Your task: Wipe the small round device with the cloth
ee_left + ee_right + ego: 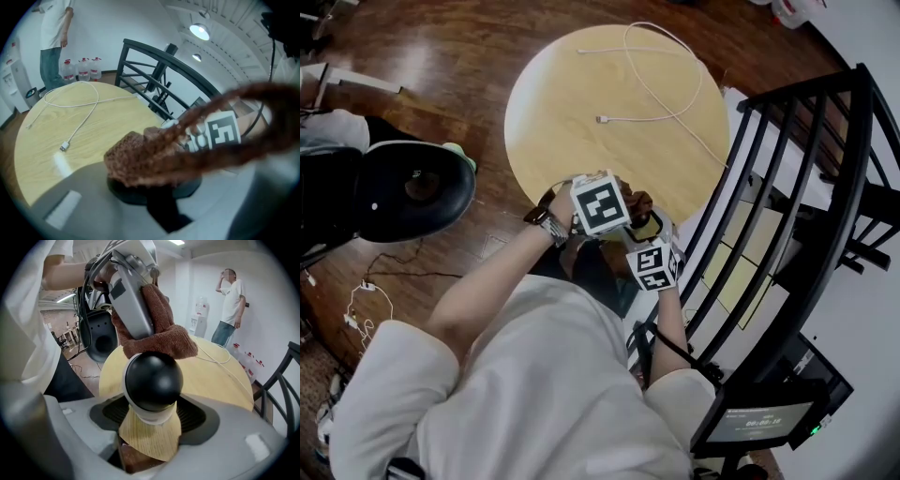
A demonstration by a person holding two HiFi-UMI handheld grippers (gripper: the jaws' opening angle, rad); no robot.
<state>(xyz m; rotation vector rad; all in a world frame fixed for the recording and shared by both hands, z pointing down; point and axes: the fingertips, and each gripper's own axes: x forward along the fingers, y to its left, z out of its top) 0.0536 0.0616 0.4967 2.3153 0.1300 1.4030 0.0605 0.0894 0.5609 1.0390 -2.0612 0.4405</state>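
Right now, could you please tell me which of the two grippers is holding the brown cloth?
The left gripper: it pinches the brown cloth, whereas the right gripper holds the small round device.

Bright, even indoor light from ceiling lamps (199,31); both gripper views bulge fisheye-wise with dark vignetted corners; the near cloth (150,157) is smeared by blur.

**A:** so what's where around that table (553,112)?

**B:** cable (64,147) loops across the far half. small round device (153,378) is up over the near edge, cloth (161,336) resting on top of it. railing (787,206) stands right of the table. there's some chair-looking thing (403,192) on the floor to its left, I think.
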